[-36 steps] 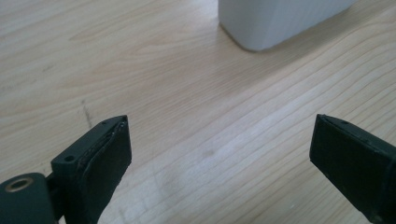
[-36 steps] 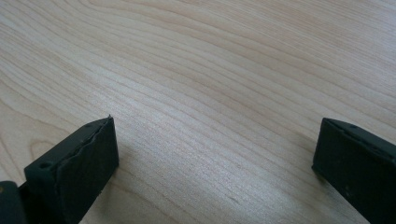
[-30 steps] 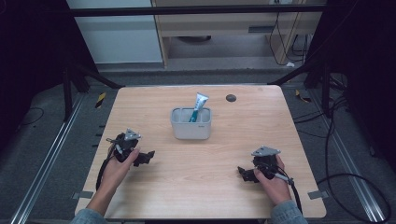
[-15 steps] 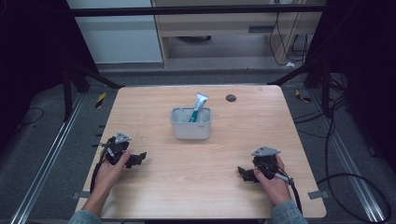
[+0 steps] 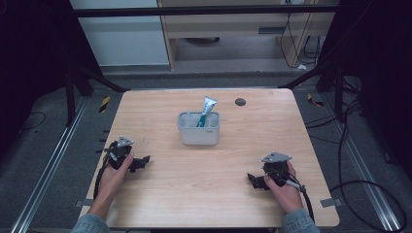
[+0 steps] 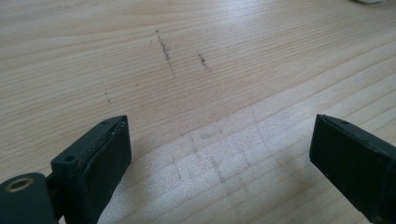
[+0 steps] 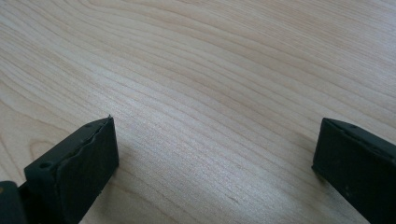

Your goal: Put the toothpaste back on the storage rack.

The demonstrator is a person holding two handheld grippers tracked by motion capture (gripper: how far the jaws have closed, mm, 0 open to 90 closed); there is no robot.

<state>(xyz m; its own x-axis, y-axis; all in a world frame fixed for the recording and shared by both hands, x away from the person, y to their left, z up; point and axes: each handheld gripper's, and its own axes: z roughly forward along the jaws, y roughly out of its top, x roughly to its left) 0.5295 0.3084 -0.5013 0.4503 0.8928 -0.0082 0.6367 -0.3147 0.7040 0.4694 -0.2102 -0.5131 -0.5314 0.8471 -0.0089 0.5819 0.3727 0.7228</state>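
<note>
A grey rectangular cup (image 5: 198,130) stands near the table's middle with a white and teal tube (image 5: 205,108) leaning up out of it. My left gripper (image 5: 142,161) rests low on the wood at the front left, jaws wide apart and bare wood between them (image 6: 219,154). At the front right, my right gripper (image 5: 253,180) also lies on the table, open, nothing between its jaws (image 7: 215,154). Both grippers are well clear of the cup.
A small dark round disc (image 5: 240,101) lies at the back right of the wooden table (image 5: 209,194). Faint pencil marks (image 6: 164,46) streak the wood ahead of the left gripper. Cables trail off both front corners.
The left hand has drawn its gripper back toward the front left edge and lowered it. The right gripper has stayed put.
</note>
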